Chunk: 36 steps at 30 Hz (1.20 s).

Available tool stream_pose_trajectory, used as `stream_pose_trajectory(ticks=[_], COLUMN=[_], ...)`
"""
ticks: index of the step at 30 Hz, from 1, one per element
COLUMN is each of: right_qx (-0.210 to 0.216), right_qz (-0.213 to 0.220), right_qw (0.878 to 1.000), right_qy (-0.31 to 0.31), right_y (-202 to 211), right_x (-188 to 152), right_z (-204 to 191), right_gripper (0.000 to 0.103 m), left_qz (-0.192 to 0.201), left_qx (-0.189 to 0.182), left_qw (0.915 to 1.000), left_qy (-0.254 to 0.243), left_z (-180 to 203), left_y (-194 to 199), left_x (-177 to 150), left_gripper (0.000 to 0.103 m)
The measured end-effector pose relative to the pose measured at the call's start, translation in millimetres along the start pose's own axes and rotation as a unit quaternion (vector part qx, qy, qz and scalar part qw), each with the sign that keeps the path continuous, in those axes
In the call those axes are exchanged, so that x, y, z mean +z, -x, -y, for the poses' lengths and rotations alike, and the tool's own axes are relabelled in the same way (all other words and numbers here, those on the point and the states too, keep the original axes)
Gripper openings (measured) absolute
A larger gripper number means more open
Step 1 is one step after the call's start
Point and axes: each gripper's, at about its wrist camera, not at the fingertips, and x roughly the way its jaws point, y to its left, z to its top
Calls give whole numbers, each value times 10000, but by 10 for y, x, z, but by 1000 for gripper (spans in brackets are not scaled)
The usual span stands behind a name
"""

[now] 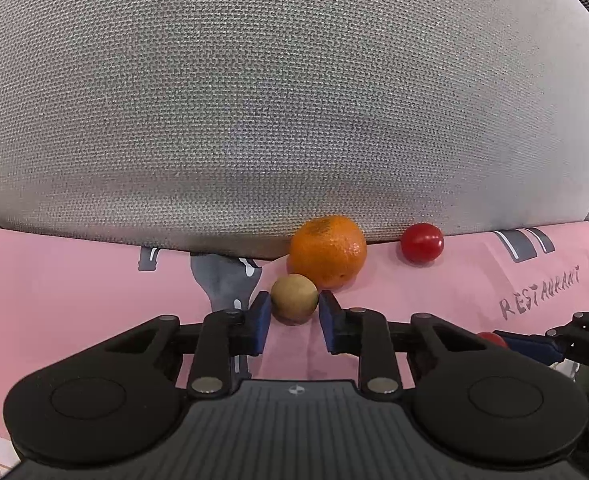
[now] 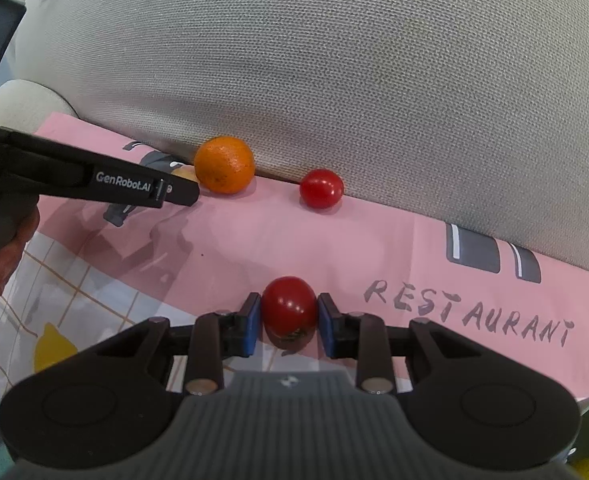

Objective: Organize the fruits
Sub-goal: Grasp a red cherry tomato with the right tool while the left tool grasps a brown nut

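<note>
My left gripper [image 1: 294,312] is shut on a small tan-brown round fruit [image 1: 293,298], held between its blue pads just in front of an orange [image 1: 327,251] that rests on the pink cloth [image 1: 74,280] against the grey cushion [image 1: 278,92]. A red tomato [image 1: 421,242] lies to the right of the orange. My right gripper [image 2: 289,318] is shut on another red tomato [image 2: 288,302] near the cloth's front edge. The right wrist view also shows the orange [image 2: 224,165], the far tomato [image 2: 321,188] and the left gripper's body [image 2: 94,180] reaching in from the left.
The grey cushion [image 2: 374,80] rises right behind the fruits like a wall. The pink cloth [image 2: 374,248] carries the word RESTAURANT at the right. A checked cloth with a lemon print [image 2: 54,312] lies in front at the left.
</note>
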Motion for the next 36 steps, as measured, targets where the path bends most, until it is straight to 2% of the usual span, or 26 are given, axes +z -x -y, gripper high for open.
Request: stream_pose_trajectory(ticks=[9, 20, 31, 36], right_qx=[57, 209, 408, 386], right_qz=[69, 380, 619, 805], right_qw=[10000, 9990, 9971, 9957], right_qy=[-19, 57, 199, 238], right_y=[105, 543, 1085, 1361], right_x=[26, -32, -305, -452], right_z=[10, -113, -230, -225], right_gripper=[26, 26, 26, 26], left_qz=[25, 243, 451, 522], left_qx=[132, 156, -41, -261], left_qw=[9999, 9995, 9986, 9978], left_qy=[-37, -96, -264, -304], left_z=[59, 215, 540, 725], left_y=[201, 841, 1511, 1722], left_x=[70, -100, -412, -502], left_gripper=[28, 27, 27, 27])
